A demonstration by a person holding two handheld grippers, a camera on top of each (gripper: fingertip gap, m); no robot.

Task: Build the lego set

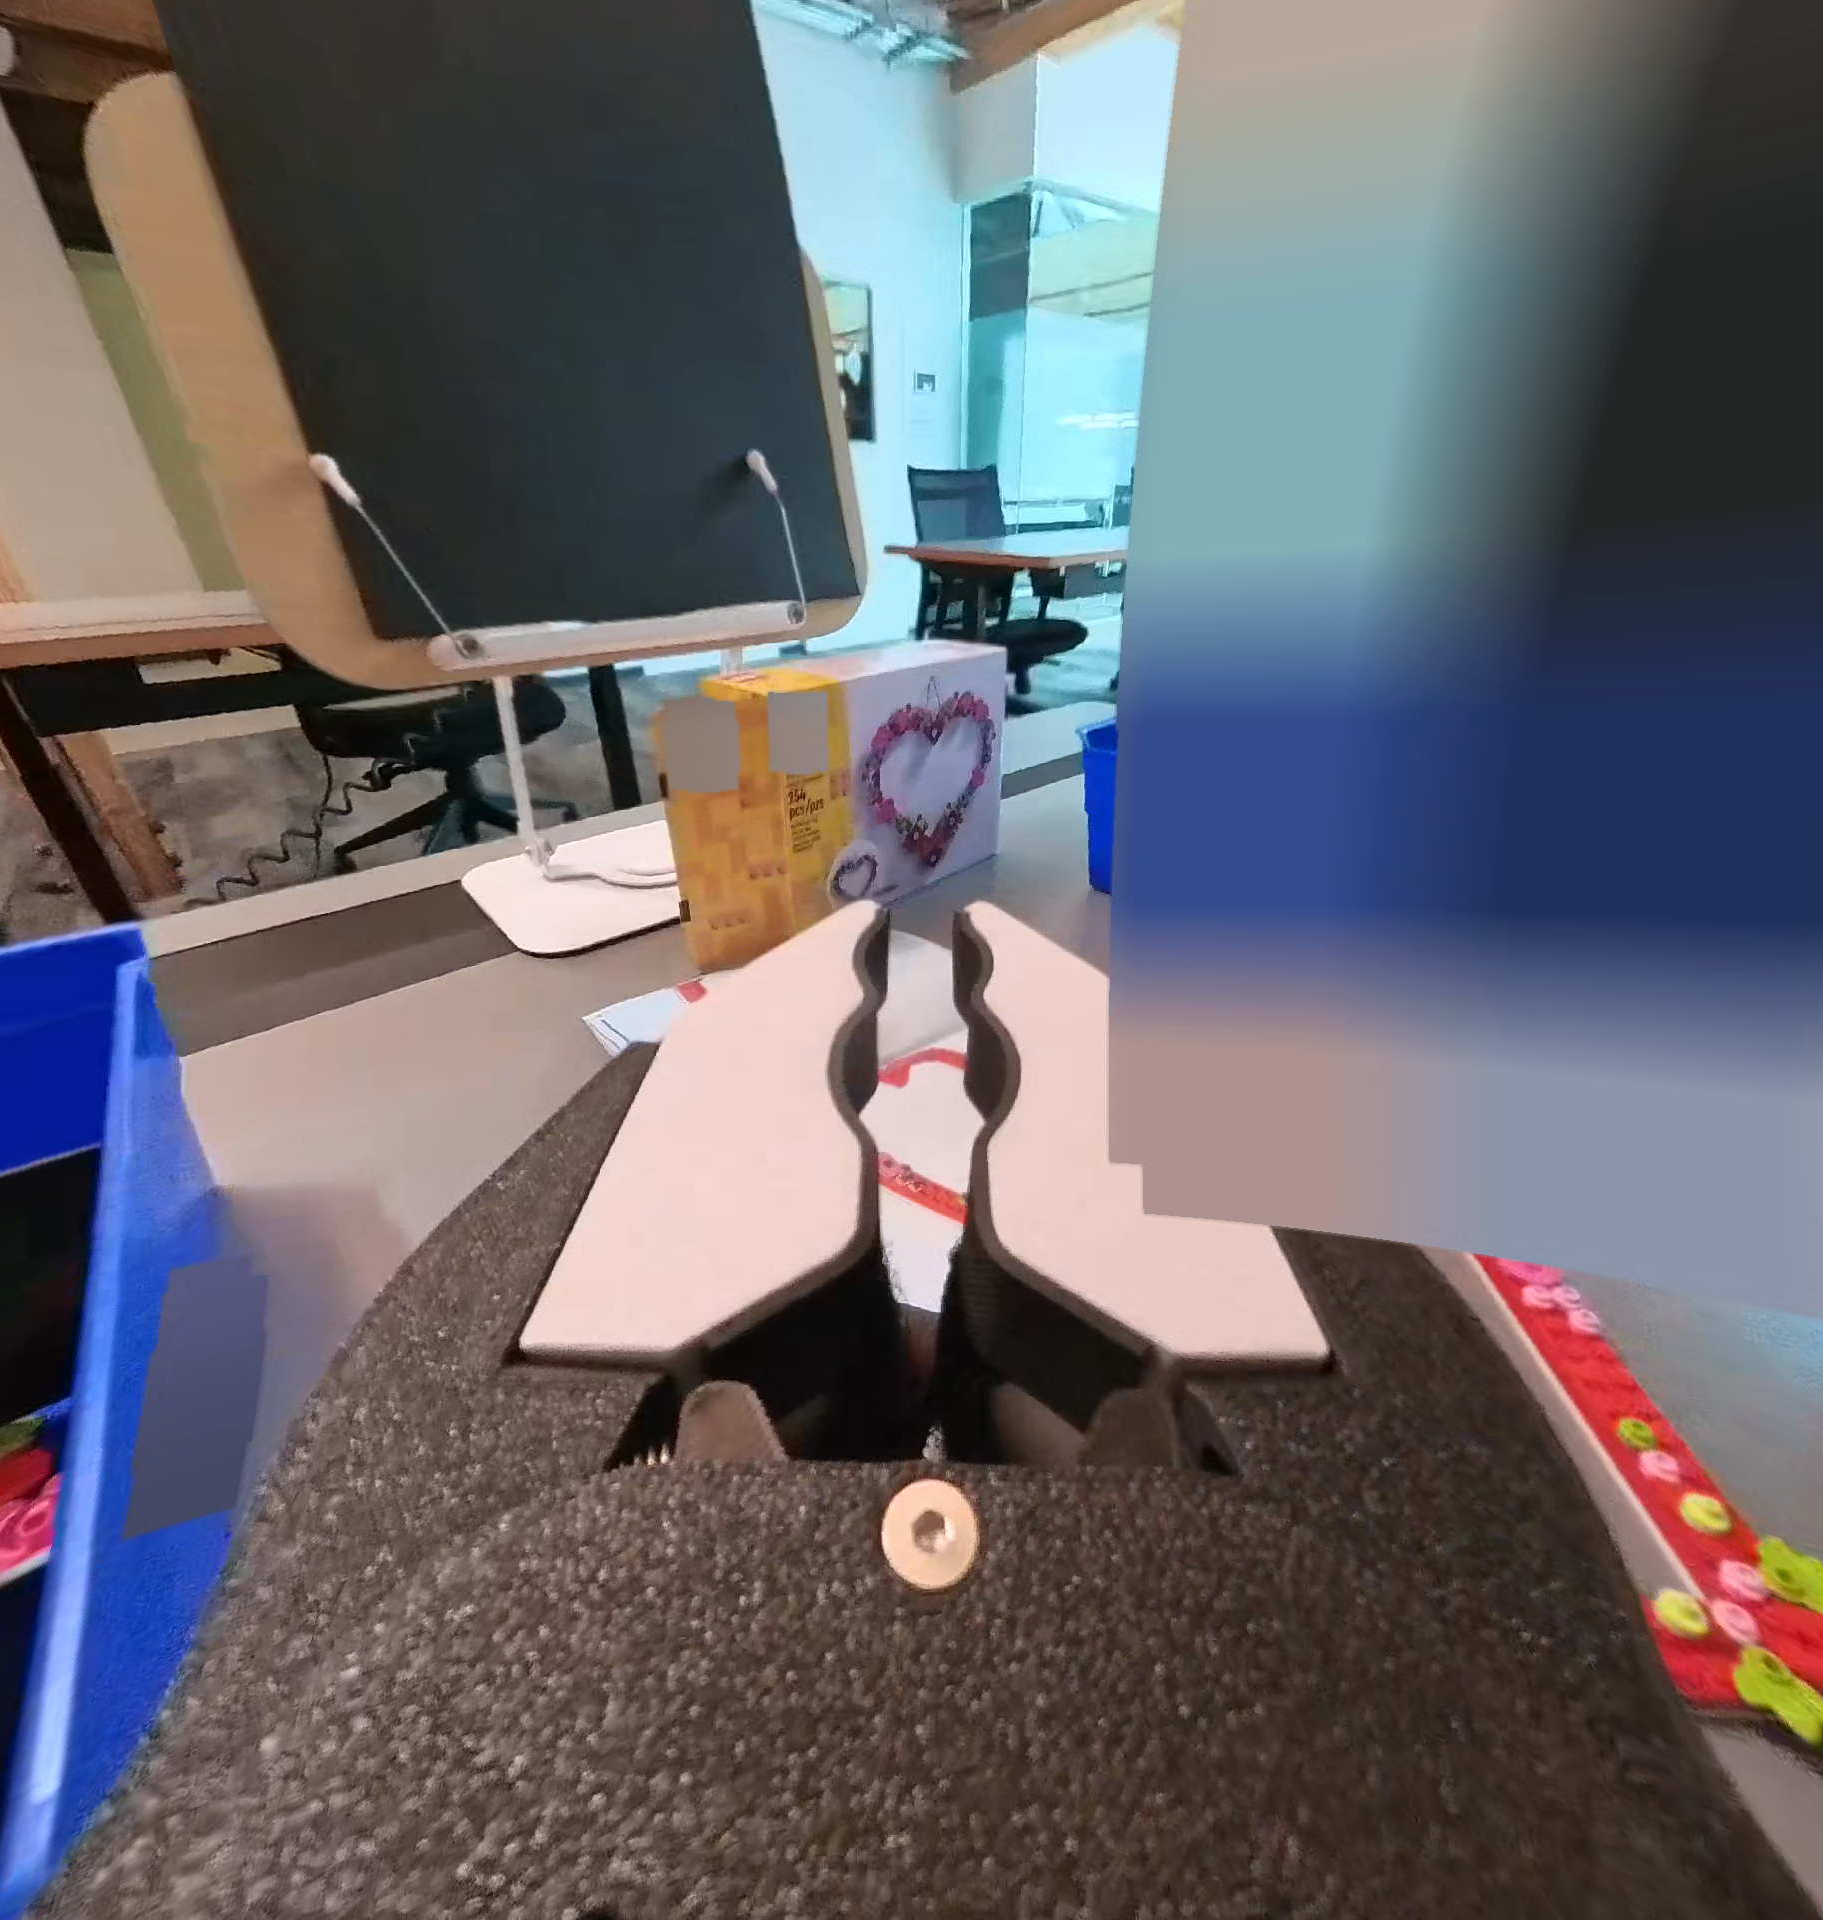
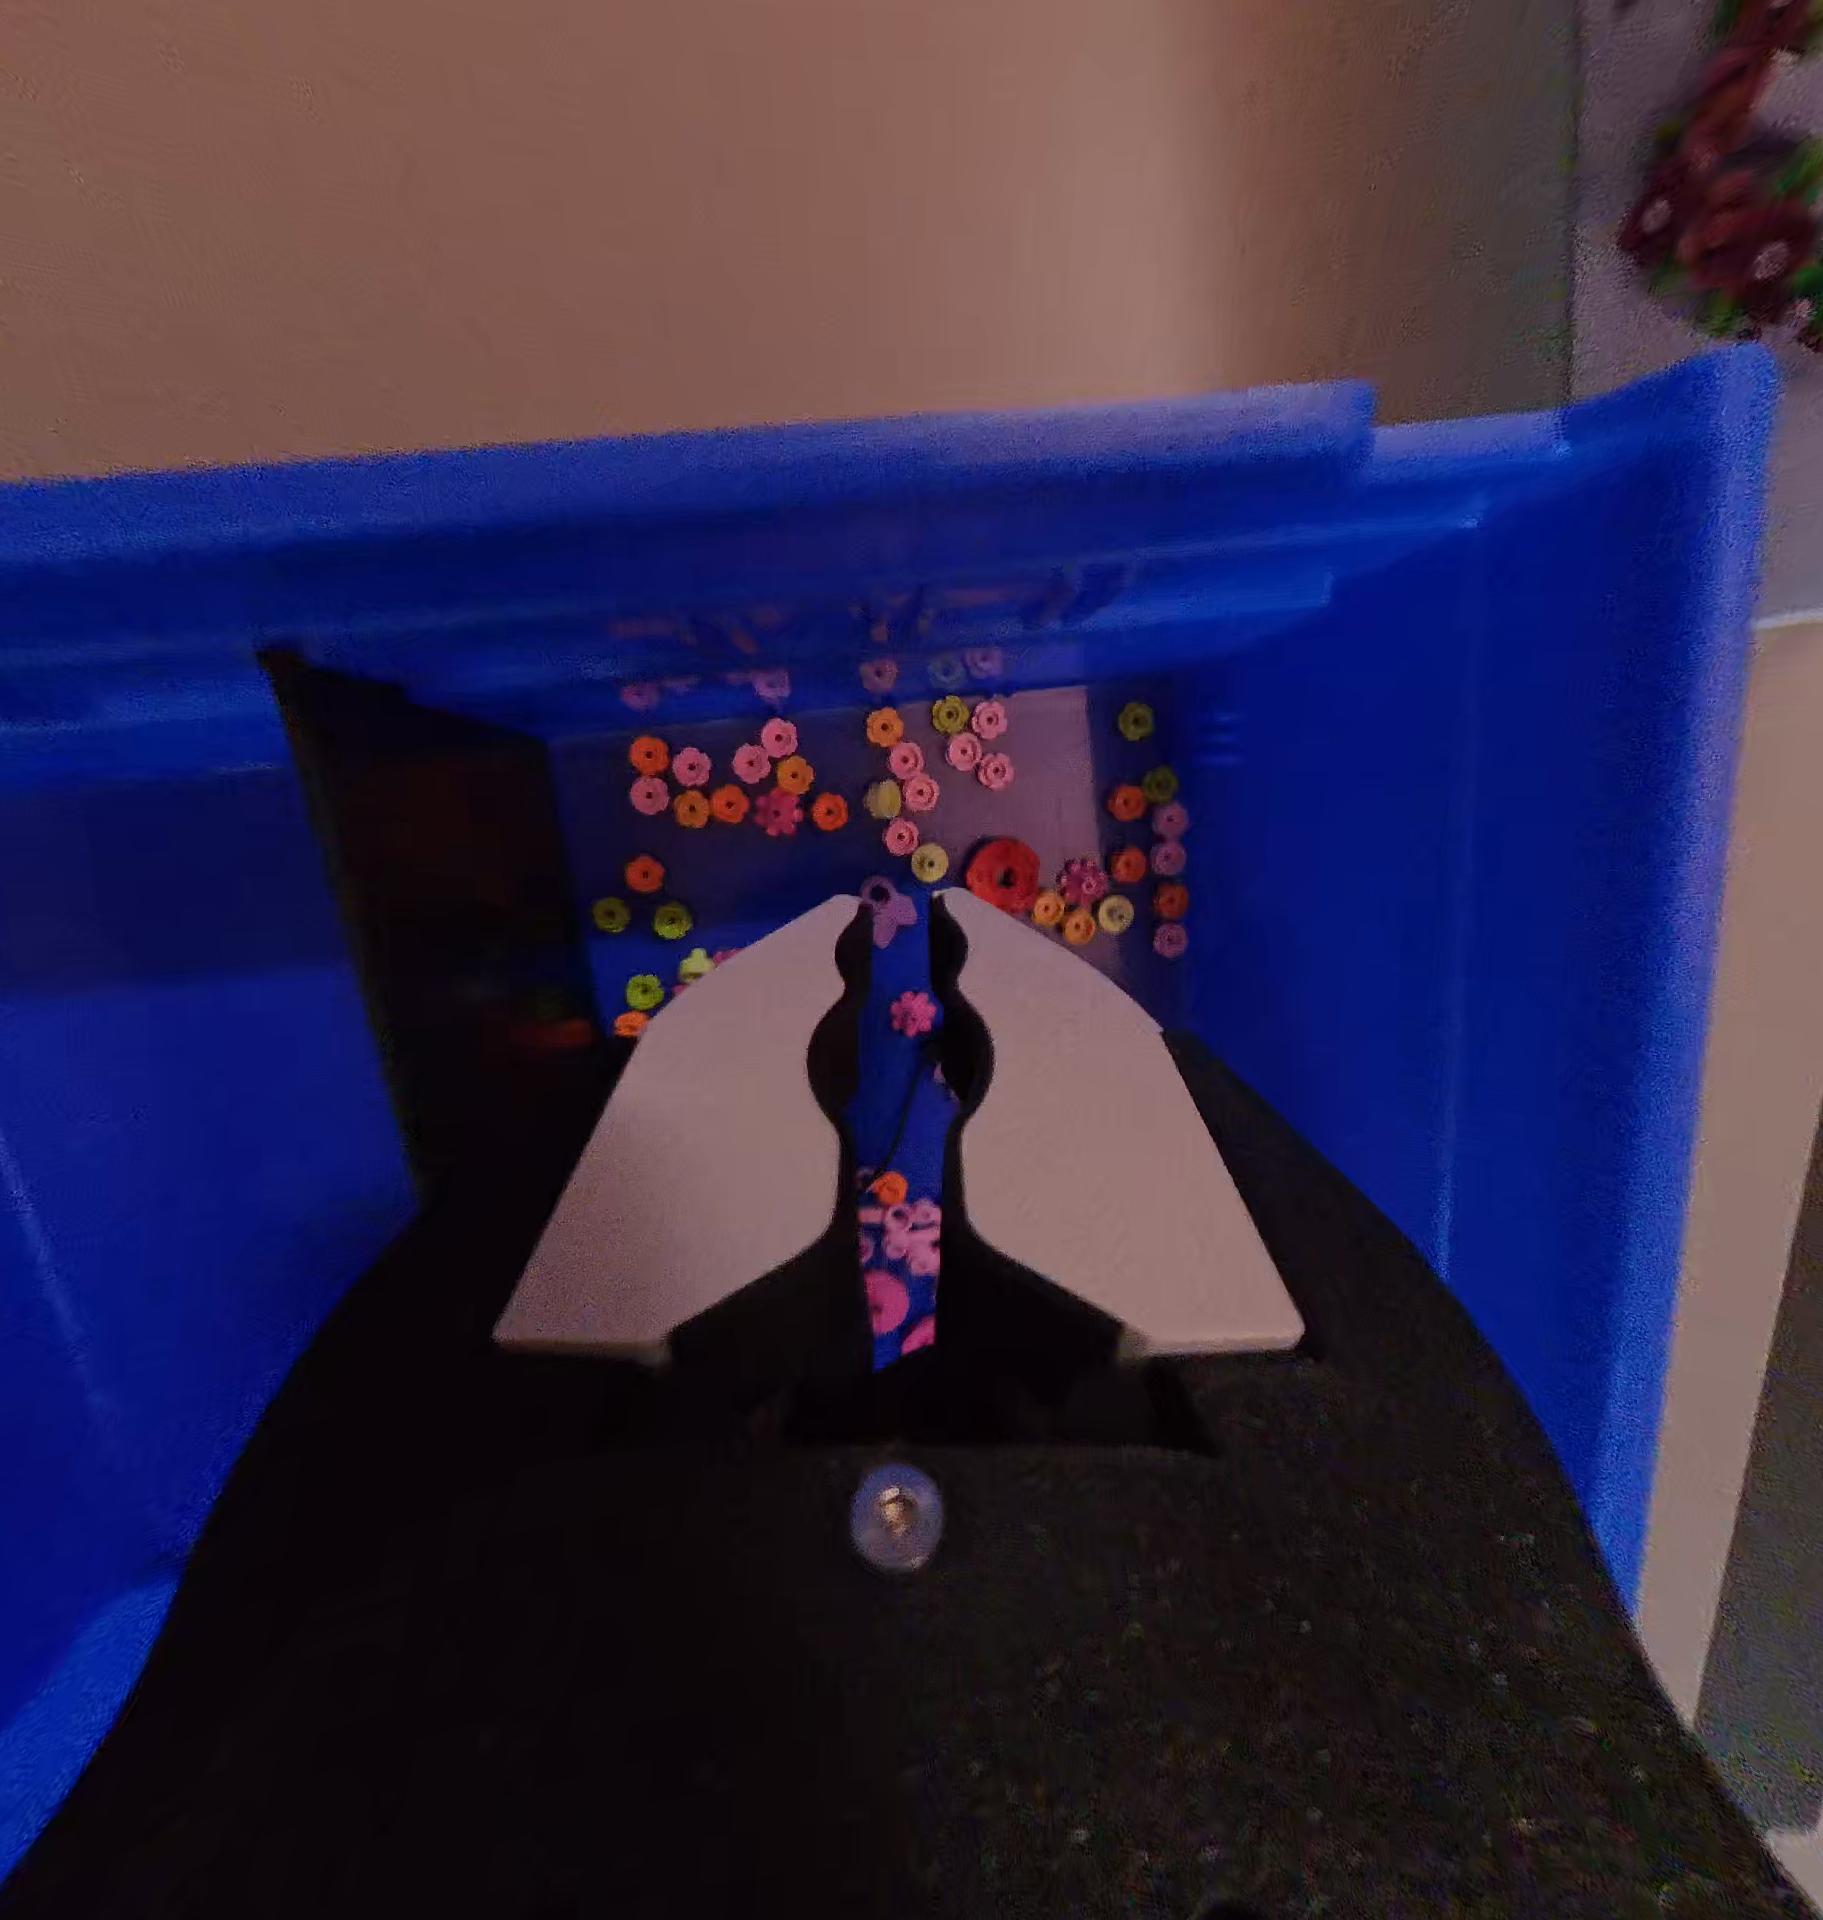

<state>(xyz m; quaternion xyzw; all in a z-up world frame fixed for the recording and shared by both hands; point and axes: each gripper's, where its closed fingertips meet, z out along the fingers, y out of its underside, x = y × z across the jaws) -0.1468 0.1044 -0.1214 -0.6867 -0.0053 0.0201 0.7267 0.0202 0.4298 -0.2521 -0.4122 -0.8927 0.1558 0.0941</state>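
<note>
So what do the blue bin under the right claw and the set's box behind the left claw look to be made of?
The deep blue bin looks like moulded plastic, matte to slightly glossy: its walls are smooth with rounded corners and stepped ribs. The white and yellow rectangular box looks like printed cardboard with a smooth, faintly shiny finish: it has sharp folded edges and flat printed faces. Both are judged by appearance only.

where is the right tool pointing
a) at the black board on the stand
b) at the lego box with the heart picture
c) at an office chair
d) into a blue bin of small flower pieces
d: in the right wrist view the right tool reaches into the blue bin, whose floor is scattered with small flower pieces in pink, orange and green.
</note>
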